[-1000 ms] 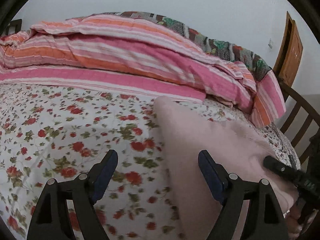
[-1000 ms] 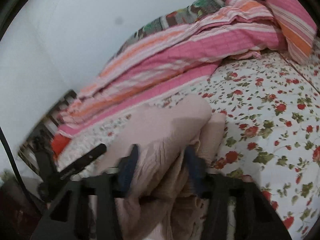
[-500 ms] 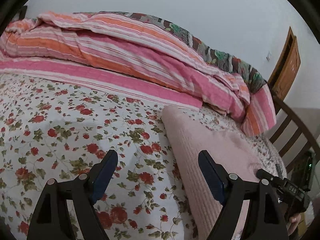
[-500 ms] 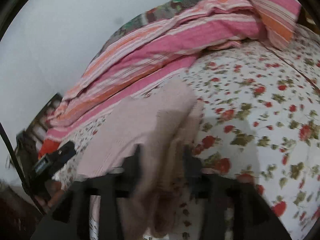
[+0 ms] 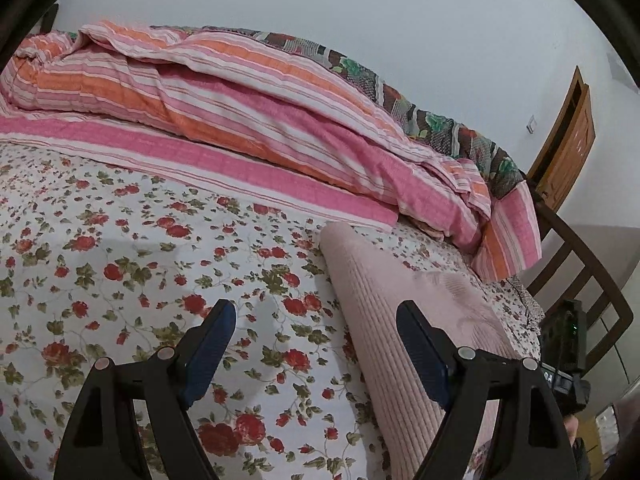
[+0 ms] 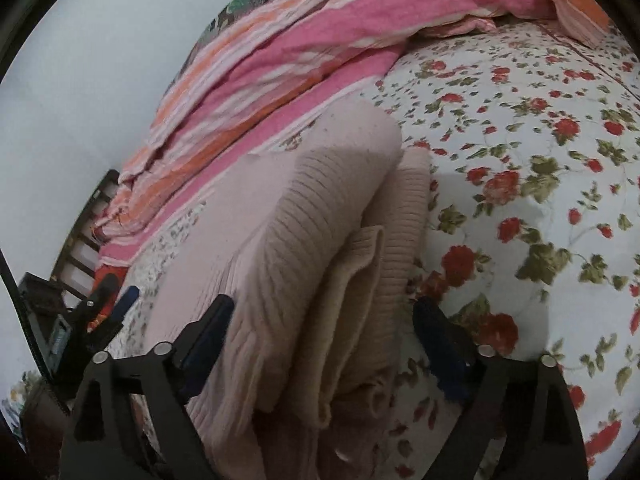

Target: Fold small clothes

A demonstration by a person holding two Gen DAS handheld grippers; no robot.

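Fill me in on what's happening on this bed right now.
A person with a gripper in each hand is folding a pale pink knit garment on the floral bedsheet. The garment lies doubled over in layers near the striped quilt. The right gripper has just been opening; its jaws now stand wide on either side of the folded layers, the pads not pressing them. The left gripper is open over the sheet at the garment's edge, holding nothing.

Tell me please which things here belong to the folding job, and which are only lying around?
Belong to the job:
- pink knit garment, folded
- right gripper, jaws just opened off it
- left gripper, open

Lying about:
- striped quilt
- floral bedsheet
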